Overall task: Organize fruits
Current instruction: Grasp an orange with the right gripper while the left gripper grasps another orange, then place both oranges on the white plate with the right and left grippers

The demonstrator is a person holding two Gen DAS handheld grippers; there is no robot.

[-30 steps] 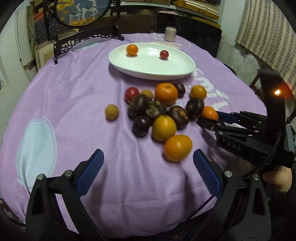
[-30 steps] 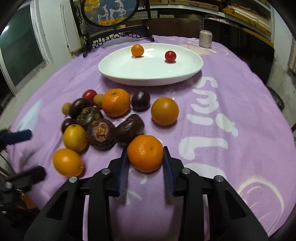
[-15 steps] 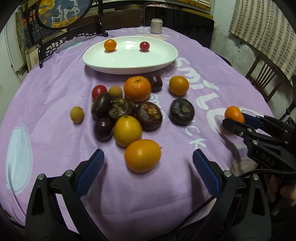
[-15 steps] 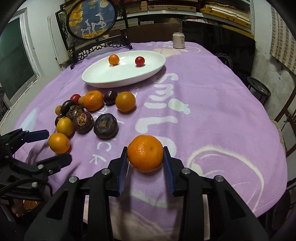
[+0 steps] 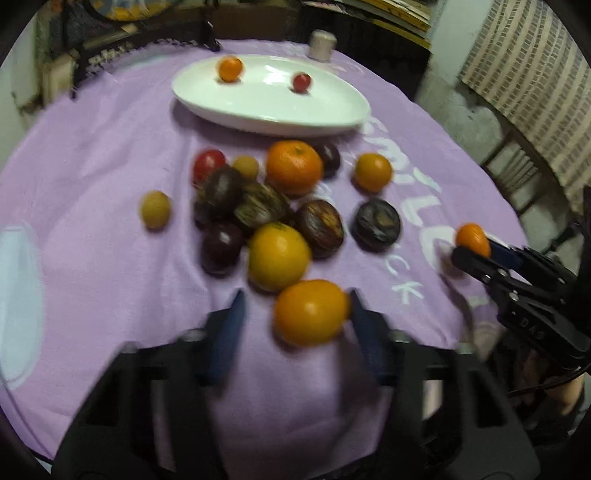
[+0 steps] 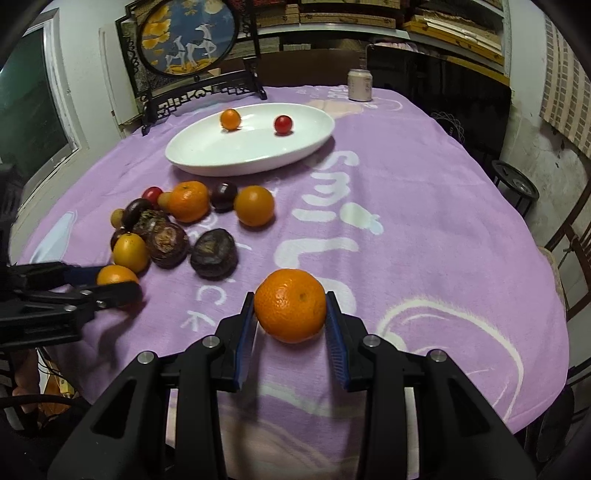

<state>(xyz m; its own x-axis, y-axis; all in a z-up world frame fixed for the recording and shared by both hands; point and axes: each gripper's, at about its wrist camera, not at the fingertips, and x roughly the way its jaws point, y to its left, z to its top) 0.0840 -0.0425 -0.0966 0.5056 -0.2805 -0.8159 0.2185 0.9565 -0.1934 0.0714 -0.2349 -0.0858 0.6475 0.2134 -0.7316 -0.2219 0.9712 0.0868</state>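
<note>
1. Mandarin (image 6: 290,305), clamped between my right gripper (image 6: 290,325) pads above the cloth (image 6: 424,229), could slip if I swing toward the plate (image 6: 207,157).
2. My left gripper (image 5: 295,325), jaws apart around an orange (image 5: 310,312), may nudge it into the pile.

A pale can (image 6: 359,85) stands at the far edge of the purple cloth (image 6: 424,206); a framed deer picture (image 6: 188,35) stands far left.

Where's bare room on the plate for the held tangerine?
The plate's near and left half is bare; only a small orange fruit and a red one sit toward its far rim. The pile crowds the cloth before it. The right gripper holds the tangerine.
</note>
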